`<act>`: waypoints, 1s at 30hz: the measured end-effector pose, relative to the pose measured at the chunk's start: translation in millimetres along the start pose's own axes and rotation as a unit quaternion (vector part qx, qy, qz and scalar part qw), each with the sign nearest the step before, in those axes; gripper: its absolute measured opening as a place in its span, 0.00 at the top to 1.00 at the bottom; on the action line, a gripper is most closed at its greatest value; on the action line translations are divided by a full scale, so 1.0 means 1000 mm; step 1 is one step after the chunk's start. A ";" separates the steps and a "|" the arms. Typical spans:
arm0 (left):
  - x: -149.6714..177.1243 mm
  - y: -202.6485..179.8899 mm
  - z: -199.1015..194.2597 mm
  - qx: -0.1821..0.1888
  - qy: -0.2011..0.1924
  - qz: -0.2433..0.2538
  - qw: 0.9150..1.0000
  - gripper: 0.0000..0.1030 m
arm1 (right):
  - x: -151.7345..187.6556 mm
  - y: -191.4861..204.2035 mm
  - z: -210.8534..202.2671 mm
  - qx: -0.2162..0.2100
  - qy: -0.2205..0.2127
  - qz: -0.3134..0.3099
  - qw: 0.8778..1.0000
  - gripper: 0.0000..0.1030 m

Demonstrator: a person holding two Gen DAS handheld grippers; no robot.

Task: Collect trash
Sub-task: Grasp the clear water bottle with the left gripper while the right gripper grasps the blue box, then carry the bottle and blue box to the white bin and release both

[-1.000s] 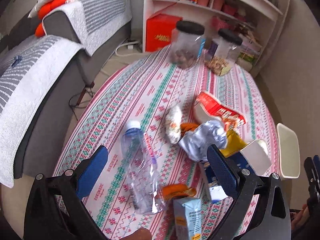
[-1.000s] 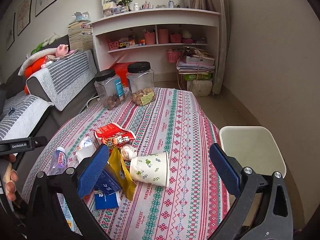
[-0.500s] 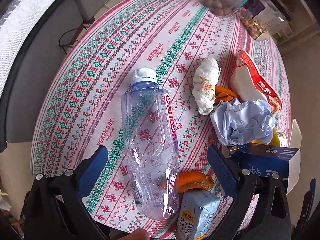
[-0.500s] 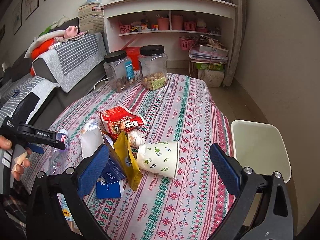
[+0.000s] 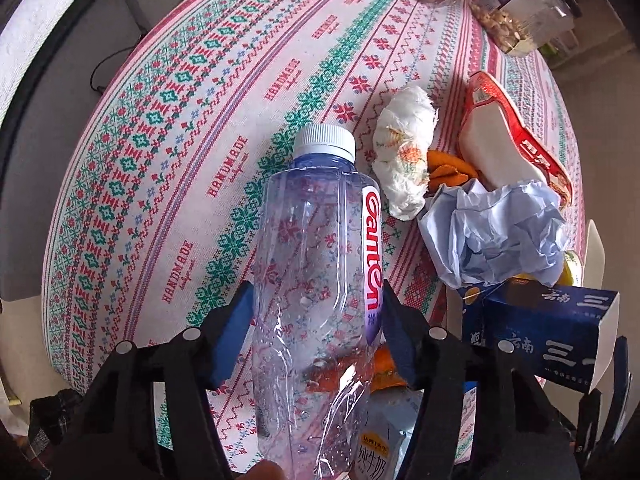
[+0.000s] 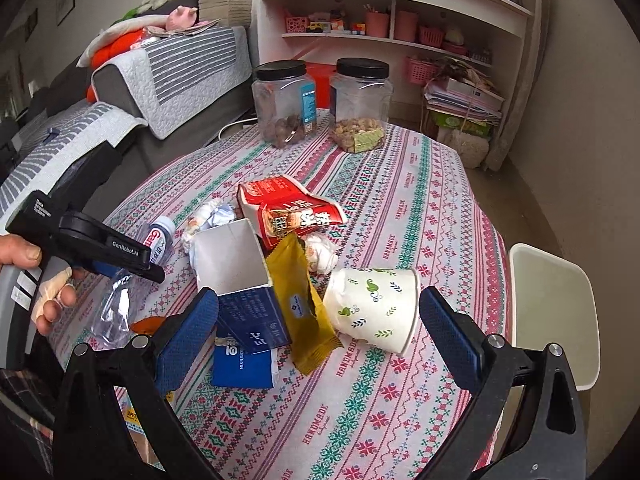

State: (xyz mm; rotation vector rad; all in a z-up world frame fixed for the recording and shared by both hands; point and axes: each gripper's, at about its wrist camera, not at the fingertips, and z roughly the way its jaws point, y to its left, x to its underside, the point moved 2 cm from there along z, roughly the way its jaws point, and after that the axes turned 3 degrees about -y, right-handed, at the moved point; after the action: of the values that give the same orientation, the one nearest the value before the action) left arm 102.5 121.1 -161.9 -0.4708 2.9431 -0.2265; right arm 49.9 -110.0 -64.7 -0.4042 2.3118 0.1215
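At near tabletop edge: left gripper fingers just closing, clamped on lying bottle. Right gripper fingers apart, hovering near cup.

Two black-lidded jars stand on the patterned tablecloth before a shelf.

The clear, crinkled plastic water bottle looks glossy and dented. The woven cloth on the round tabletop is matt (cross-stitch pattern). The crumpled pale-blue paper sheet is rough-creased; the white paper cup with green leaf print is smooth.
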 end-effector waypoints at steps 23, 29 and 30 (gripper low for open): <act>0.007 -0.015 -0.076 0.025 -0.164 0.066 0.984 0.42 | -0.046 0.023 0.028 -0.082 0.064 -0.025 0.994 0.64; 0.009 -0.015 -0.082 0.032 -0.196 0.058 0.978 0.42 | -0.072 0.007 0.004 -0.068 0.015 -0.025 0.997 0.64; 0.009 -0.016 -0.083 0.033 -0.202 0.059 0.977 0.42 | -0.076 0.003 0.000 -0.062 0.005 -0.026 0.998 0.64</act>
State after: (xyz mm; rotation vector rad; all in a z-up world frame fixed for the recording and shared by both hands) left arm 84.0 113.6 -79.6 -0.2904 2.5465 -0.1884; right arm 98.6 -88.3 -10.6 -0.5282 2.3084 0.2375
